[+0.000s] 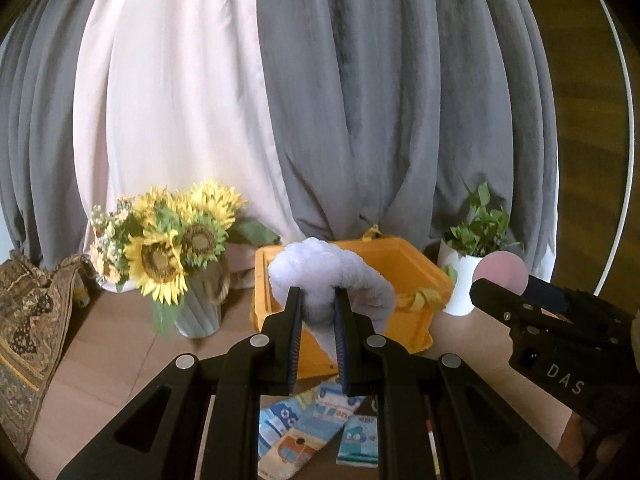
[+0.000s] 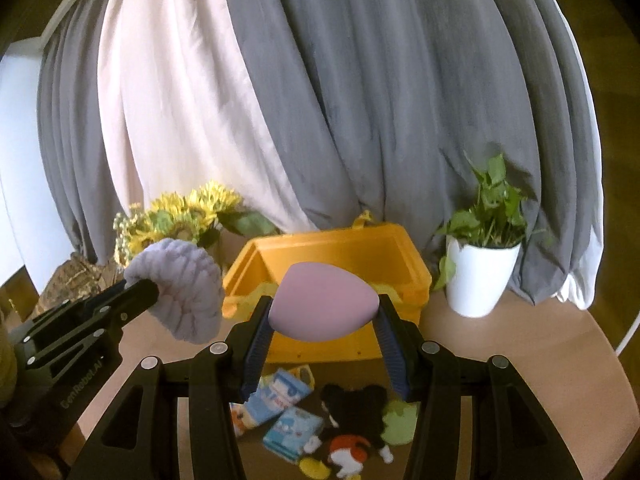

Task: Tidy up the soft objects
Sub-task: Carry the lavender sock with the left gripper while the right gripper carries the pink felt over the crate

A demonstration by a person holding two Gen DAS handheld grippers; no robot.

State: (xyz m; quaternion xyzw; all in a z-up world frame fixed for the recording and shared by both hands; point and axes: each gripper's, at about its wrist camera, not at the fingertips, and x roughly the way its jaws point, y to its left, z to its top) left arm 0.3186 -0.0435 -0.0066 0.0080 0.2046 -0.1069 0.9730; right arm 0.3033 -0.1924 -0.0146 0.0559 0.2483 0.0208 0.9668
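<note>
My left gripper (image 1: 317,300) is shut on a fluffy lavender scrunchie (image 1: 328,276), held in the air in front of the yellow bin (image 1: 404,256). In the right wrist view the same scrunchie (image 2: 180,292) hangs at the left in the left gripper (image 2: 148,288). My right gripper (image 2: 325,304) is shut on a pink egg-shaped sponge (image 2: 320,304), also lifted before the yellow bin (image 2: 340,248). That sponge (image 1: 502,270) peeks out at the right of the left wrist view, over the right gripper's black body. On the table below lie tissue packs (image 2: 280,412) and a black mouse plush (image 2: 352,420).
A vase of sunflowers (image 1: 176,248) stands left of the bin and a white pot with a green plant (image 2: 480,272) right of it. Grey and white curtains (image 1: 280,100) hang behind. A patterned cushion (image 1: 28,320) sits at far left. A green soft piece (image 2: 400,420) lies by the plush.
</note>
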